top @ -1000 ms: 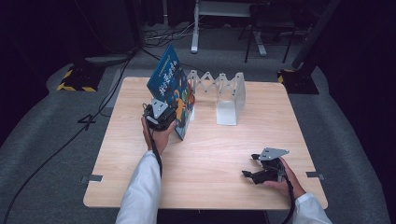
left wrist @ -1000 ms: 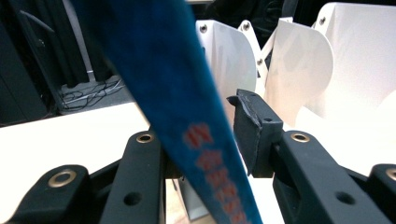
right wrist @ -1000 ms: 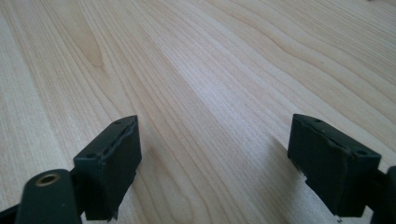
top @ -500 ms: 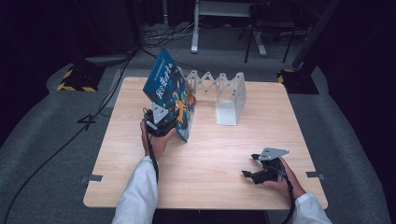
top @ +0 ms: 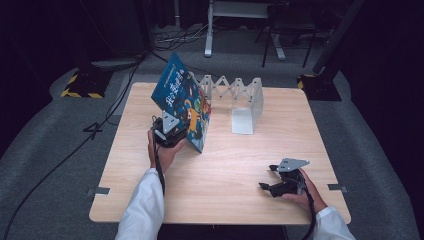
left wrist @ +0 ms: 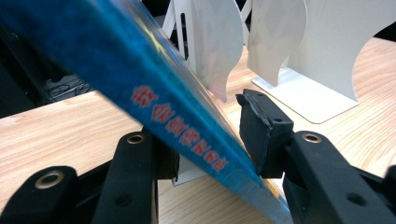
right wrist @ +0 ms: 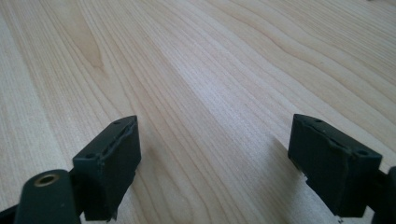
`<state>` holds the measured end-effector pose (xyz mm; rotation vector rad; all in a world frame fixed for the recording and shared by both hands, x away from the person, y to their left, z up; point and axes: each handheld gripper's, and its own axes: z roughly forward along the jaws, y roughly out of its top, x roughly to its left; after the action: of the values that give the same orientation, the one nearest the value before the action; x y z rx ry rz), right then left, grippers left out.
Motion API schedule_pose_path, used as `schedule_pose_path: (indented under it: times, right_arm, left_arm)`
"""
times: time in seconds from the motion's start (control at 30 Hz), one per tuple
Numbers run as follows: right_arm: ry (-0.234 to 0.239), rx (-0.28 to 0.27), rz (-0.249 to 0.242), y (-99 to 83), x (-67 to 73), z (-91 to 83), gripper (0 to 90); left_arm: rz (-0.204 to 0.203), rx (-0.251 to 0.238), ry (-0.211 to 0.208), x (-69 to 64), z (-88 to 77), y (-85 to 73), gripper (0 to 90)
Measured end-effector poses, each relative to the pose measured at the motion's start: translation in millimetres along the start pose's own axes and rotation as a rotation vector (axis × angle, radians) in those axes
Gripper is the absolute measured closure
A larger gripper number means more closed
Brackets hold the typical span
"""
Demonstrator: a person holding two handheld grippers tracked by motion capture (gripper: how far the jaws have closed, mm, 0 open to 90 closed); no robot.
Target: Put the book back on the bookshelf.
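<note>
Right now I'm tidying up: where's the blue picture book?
High view, table's left: blue picture book tilted in the left claw, beside the white accordion bookend rack.

Blue picture book (top: 184, 102) with cartoon cover, closed, upper left of centre. It stands tilted, top leaning left, lower edge on table.

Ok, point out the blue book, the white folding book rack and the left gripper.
blue book (top: 186, 95), high view, on its front cover.
white folding book rack (top: 245, 120), high view, on its right end plate.
left gripper (left wrist: 210, 149), left gripper view, midway between its fingertips.
</note>
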<state>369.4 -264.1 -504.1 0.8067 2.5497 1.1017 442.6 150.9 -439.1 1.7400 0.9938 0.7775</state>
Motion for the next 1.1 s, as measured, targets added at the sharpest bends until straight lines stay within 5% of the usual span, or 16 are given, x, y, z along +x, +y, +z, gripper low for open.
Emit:
schedule_pose_path:
  times: [0.3,0.4,0.67,1.1]
  right_arm:
    - [0.001,0.0,0.0,0.0,-0.1,0.0,17.3]
    - [0.0,0.001,0.0,0.0,-0.1,0.0,17.0]
    - [-0.001,0.004,0.001,0.3,-0.5,-0.1,16.9]
    - [-0.025,0.031,0.009,2.8,-0.5,-1.6,17.2]
  left_arm:
    - [0.027,0.002,-0.009,2.5,-7.4,4.8,53.0]
    - [0.073,0.039,-0.022,1.3,-10.6,8.3,49.3]
    - [0.118,0.106,-0.079,0.9,-17.8,9.2,43.9]
    - [0.128,0.187,-0.119,-0.4,-29.2,9.3,28.0]
